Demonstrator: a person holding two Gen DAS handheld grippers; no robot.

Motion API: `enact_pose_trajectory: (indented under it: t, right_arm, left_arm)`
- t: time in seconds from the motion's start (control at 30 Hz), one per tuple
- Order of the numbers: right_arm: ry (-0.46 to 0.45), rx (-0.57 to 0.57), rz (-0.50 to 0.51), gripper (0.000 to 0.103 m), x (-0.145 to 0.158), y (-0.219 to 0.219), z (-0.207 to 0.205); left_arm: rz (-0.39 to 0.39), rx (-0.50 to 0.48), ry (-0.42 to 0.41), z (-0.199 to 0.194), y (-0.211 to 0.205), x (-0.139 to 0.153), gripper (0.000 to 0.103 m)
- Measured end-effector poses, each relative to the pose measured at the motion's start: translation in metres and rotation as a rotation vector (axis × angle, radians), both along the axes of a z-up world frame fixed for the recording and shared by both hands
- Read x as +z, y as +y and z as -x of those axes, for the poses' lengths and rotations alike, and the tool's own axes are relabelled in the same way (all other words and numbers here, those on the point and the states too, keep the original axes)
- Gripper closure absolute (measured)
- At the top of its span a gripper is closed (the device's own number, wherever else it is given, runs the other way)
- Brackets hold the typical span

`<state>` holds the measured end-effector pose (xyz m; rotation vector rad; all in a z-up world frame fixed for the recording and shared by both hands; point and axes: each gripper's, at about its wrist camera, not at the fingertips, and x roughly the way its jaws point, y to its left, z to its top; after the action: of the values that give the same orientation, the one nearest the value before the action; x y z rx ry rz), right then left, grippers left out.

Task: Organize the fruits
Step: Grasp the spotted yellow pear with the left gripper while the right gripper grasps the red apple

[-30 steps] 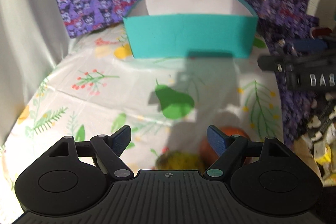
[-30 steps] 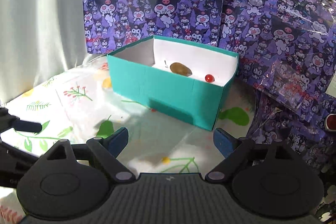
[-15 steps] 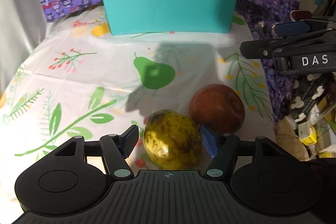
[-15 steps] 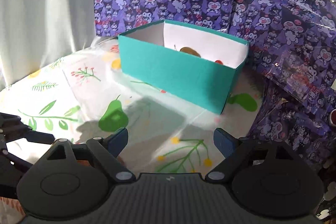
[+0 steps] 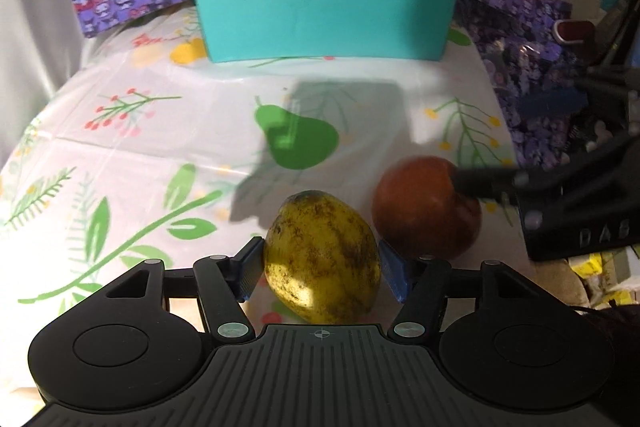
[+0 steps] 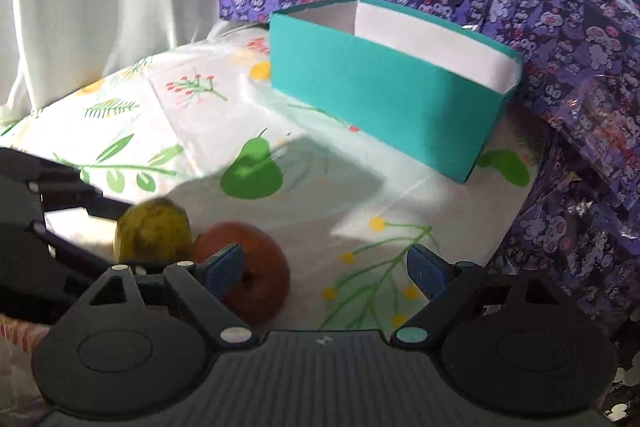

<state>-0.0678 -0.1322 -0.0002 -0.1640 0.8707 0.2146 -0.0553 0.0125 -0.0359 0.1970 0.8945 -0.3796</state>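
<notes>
- My left gripper [image 5: 322,269] is closing its jaws on the yellow fruit [image 5: 322,259], and both pads sit against its sides.
- My right gripper [image 6: 326,267] stands wide with nothing gripped; its left pad lies over the red fruit [image 6: 256,275].
- On the tablecloth [image 5: 140,147], the red fruit sits at 2 o'clock, beside the yellow fruit.
- At 12 o'clock, farther off, stands the teal box [image 5: 324,23].

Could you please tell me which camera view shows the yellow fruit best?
The left wrist view: the yellow fruit sits large, sharp and nearly whole between the closing left claw. The right wrist view shows only its blurred upper part, beside the red fruit and partly behind the right claw's body.
</notes>
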Motion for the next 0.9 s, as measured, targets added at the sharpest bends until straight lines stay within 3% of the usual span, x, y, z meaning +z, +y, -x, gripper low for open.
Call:
enact_pose_trajectory:
  t: [0.3, 0.7, 0.8, 0.9]
  right_arm:
    - [-0.001, 0.122, -0.042, 0.012, -0.003, 0.018, 0.000]
    - [0.059, 0.293, -0.073, 0.014, -0.017, 0.043, 0.004]
    - [0.088, 0.329, -0.082, 0.018, -0.023, 0.050, 0.003]
    - [0.095, 0.381, -0.100, 0.031, -0.027, 0.057, 0.005]
  left_arm:
    - [0.041, 0.134, -0.040, -0.004, 0.029, 0.024, 0.036]
    - [0.056, 0.173, -0.039, -0.007, 0.030, 0.027, 0.036]
    - [0.053, 0.187, -0.036, -0.006, 0.031, 0.026, 0.036]
    - [0.052, 0.196, -0.037, -0.006, 0.032, 0.026, 0.036]
